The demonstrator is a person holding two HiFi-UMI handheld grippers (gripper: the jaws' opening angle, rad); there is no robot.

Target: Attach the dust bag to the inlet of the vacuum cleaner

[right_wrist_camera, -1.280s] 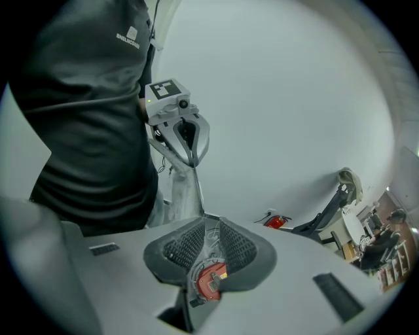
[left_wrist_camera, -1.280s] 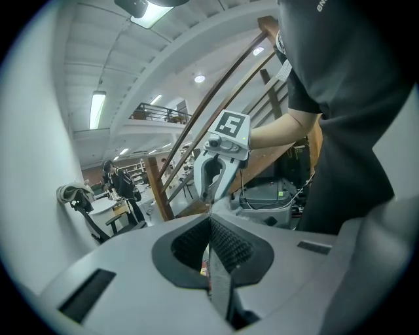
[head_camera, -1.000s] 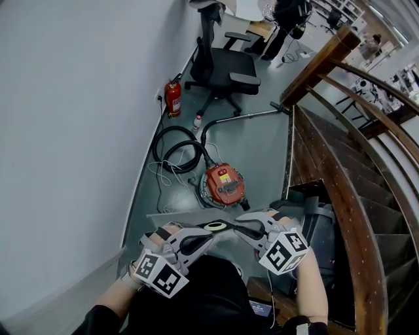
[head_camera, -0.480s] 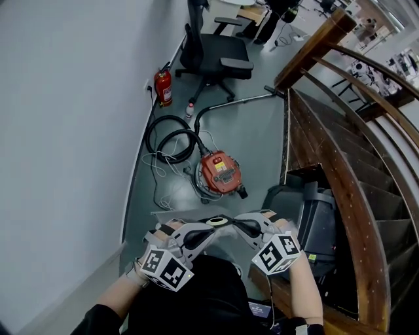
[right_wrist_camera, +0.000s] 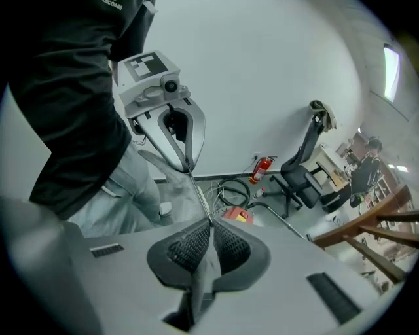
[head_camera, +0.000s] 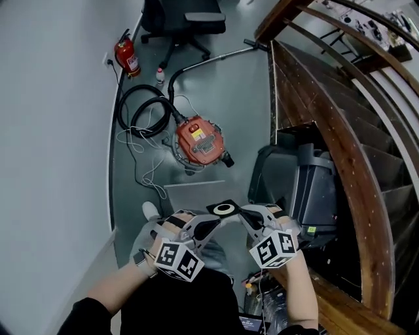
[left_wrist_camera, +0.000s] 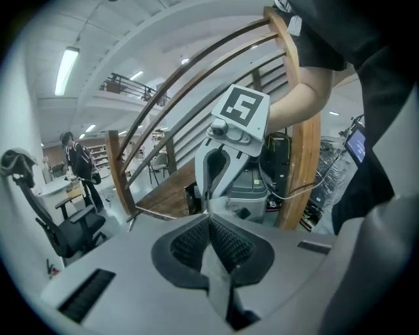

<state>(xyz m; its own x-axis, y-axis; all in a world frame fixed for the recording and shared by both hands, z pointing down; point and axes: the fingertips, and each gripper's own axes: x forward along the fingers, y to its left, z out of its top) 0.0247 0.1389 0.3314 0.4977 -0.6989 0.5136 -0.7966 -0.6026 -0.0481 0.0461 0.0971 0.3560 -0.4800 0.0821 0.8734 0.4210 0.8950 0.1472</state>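
A pale grey dust bag (head_camera: 196, 195) with a black collar and white ring (head_camera: 224, 209) hangs between my two grippers, low in the head view. My left gripper (head_camera: 213, 222) is shut on the bag's left edge; in the left gripper view the sheet (left_wrist_camera: 216, 275) is pinched between its ribbed pads (left_wrist_camera: 230, 243). My right gripper (head_camera: 243, 216) has just been closing and is shut on the bag's right edge (right_wrist_camera: 200, 275). The red vacuum cleaner (head_camera: 198, 142) sits on the floor beyond, its black hose (head_camera: 141, 108) coiled to its left.
A red fire extinguisher (head_camera: 126, 55) stands by the white wall, with a black office chair (head_camera: 183, 16) behind it. A wooden stair railing (head_camera: 327, 131) runs along the right. A black and grey machine (head_camera: 308, 190) sits beside the stairs. White cables (head_camera: 141, 163) lie loose on the floor.
Both grippers have sunk together with the bag held between them. The head view has tipped down, so the vacuum cleaner now sits higher and nearer in the picture.
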